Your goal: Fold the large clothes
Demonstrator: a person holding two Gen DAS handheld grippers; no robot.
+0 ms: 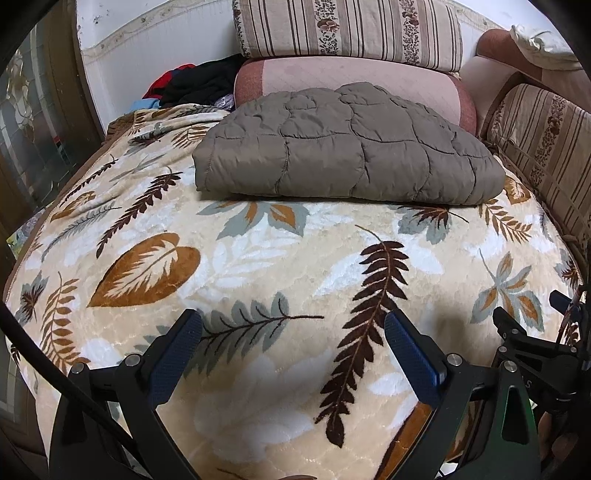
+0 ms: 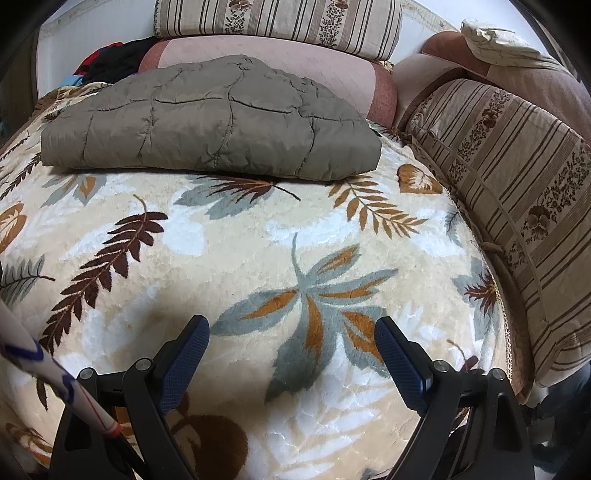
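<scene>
1. Two grippers, left (image 1: 293, 328) and right (image 2: 291, 334), are hovering released and empty over the blanket (image 1: 295, 258).
2. The folded jacket (image 1: 343, 147) is lying well beyond them, touching the pink cushion (image 1: 351, 74).

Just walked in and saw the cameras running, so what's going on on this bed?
A person holds a claw in each hand, and both the left claw and the right claw hang open over the leaf-patterned blanket, holding nothing. The brown quilted jacket lies folded into a compact bundle at the far side of the bed, in front of the pink bolster and striped cushions. Neither claw touches it, so the folding looks done.
</scene>
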